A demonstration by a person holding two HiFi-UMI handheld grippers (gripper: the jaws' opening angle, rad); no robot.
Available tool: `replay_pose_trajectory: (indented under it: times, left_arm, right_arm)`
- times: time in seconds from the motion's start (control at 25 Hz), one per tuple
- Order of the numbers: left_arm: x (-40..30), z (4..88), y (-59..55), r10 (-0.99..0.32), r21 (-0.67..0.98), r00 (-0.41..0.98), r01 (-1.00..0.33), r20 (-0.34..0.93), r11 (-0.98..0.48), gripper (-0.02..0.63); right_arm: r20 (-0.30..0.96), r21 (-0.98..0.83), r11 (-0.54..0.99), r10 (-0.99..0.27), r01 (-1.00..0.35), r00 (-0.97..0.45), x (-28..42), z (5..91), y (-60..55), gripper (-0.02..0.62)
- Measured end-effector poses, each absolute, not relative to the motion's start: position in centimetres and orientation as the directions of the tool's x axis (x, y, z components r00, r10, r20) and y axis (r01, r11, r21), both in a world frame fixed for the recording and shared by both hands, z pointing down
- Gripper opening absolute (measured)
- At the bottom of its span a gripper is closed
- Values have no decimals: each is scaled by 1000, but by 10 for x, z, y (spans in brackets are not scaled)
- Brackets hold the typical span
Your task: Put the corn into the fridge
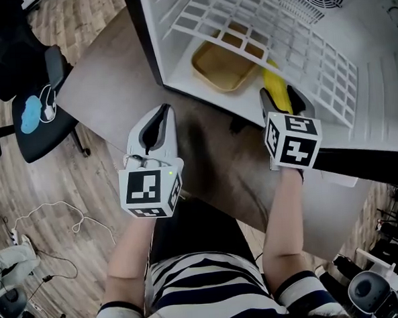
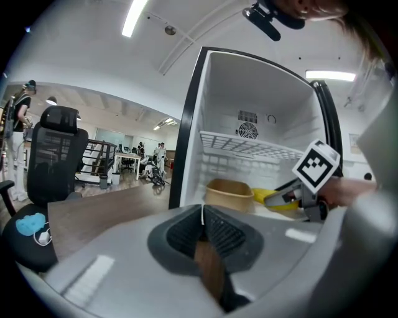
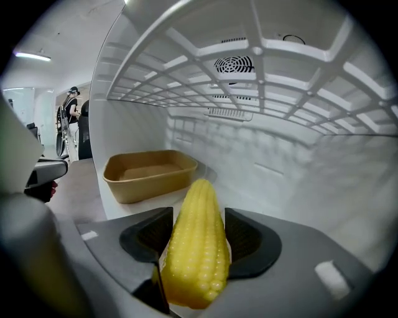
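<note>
Room: an open office with a wood floor (image 1: 33,199) and a black office chair (image 1: 35,111) off to the left.
Table: a grey-brown table (image 1: 107,80) carries the fridge, and the person stands at its near edge.
Fridge: the white fridge (image 1: 172,56) stands open, its lower compartment facing the person.
Shelf: a white wire shelf (image 3: 258,46) spans the compartment above the right gripper.
Tray: a tan tray (image 3: 146,180) sits empty on the fridge floor, to the left of the corn and apart from it.
Right gripper: the right gripper (image 3: 198,236) reaches in under the shelf, its jaws clamped on the sides of the corn.
Left gripper: the left gripper (image 2: 203,233) hangs over the table outside the fridge, jaws closed together with nothing between them.
Corn: the yellow corn (image 3: 196,248) is held lengthwise in the right gripper, tip pointing at the back wall, just inside the doorway.
Step in hand: carrying the corn in; it does not look set down yet.
Next move: likely lower it to the fridge floor beside the tray, or into the tray, part the jaws, then draw back without catching the shelf.
</note>
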State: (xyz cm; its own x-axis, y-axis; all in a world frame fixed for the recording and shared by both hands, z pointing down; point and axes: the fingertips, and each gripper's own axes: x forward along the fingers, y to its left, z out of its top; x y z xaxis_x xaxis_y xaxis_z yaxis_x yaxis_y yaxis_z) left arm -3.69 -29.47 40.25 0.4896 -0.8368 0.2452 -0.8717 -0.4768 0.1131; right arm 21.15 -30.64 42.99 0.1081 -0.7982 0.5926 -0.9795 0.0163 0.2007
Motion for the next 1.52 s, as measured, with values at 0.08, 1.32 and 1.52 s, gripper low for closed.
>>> replay_pose_trajectory:
  times: [0.08,1.32,1.52]
  left_arm:
    - [-37,400,-294,-838,121,490,-872,241,-475,0]
    - [-43,358,-253,-833,184,511,-858,211,-480,0]
    - [-50,356,-244,-829,184,517,-855,215,-485,0]
  right_arm:
    - [574,193,6,-811,-981,108,210,424,-303,265]
    - [398,101,-85,-910,-991,119,183,372,-186,64]
    - [395,113,-88,-910,-990,126,179,371,-168,20]
